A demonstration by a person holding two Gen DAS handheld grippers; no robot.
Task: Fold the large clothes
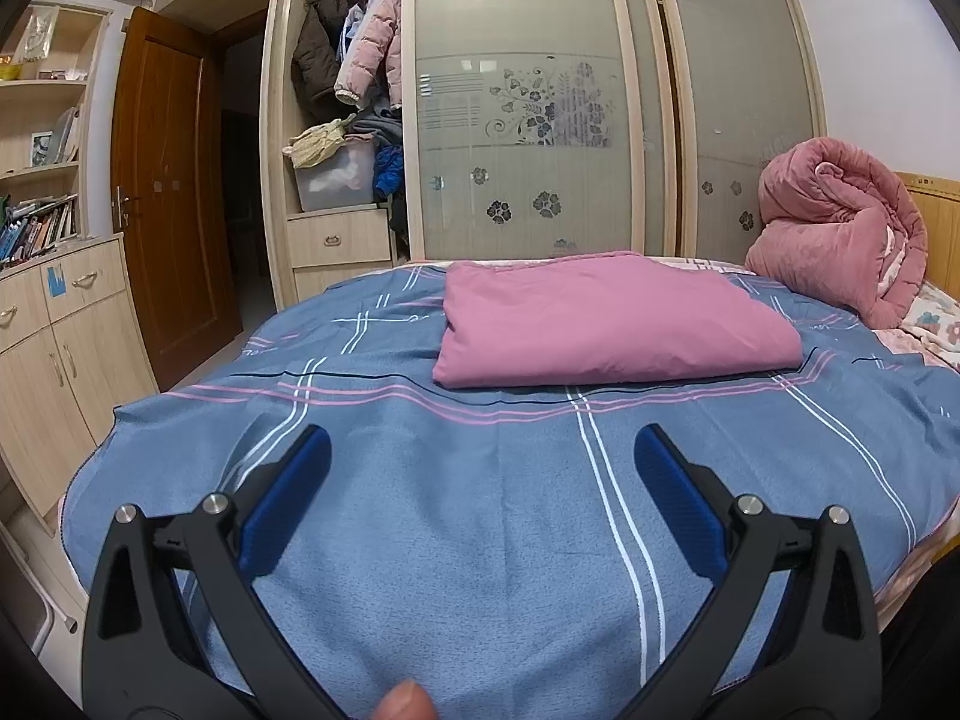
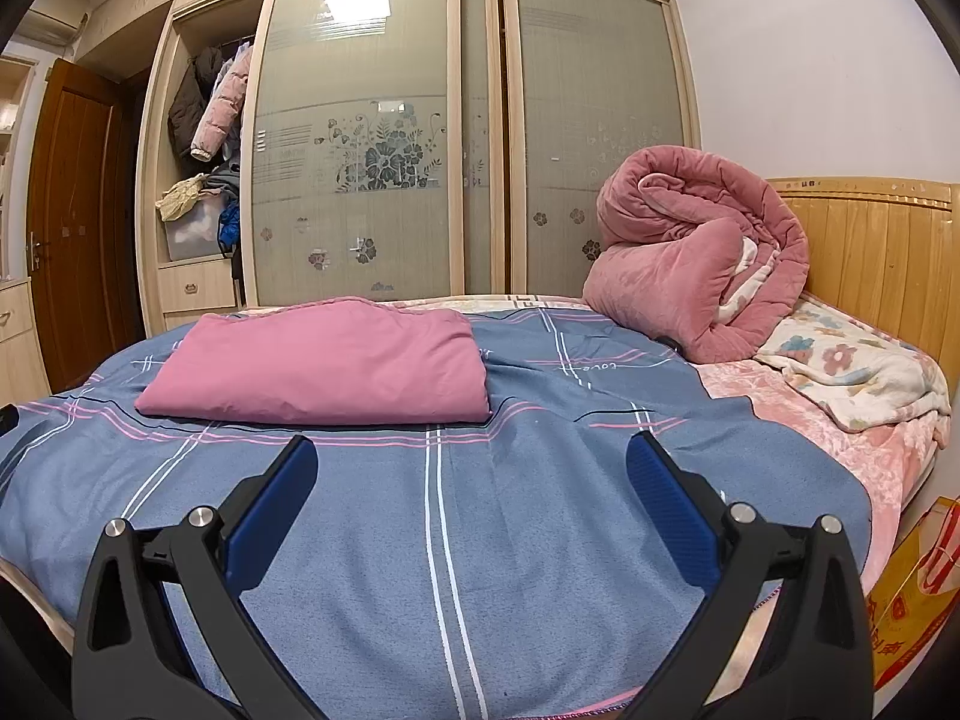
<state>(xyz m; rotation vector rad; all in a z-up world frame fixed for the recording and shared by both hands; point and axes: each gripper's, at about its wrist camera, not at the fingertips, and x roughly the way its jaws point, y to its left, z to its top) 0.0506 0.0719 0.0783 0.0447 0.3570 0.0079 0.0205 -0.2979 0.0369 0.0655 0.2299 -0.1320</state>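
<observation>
Your left gripper (image 1: 480,468) and right gripper (image 2: 471,474) both hover with jaws spread wide, holding nothing, over the near part of the blue sheet (image 1: 480,540). That sheet lies flat across the bed, its long axis running left to right, its near edge just below both grippers. It looks like thin woven cotton, matte, striped white and pink, so it should pinch easily. The pink bundle (image 1: 612,324), already folded into a soft rectangle, sits farther off on the sheet, nearer your left gripper. A puffy quilt (image 2: 696,264) is heaped far right.
</observation>
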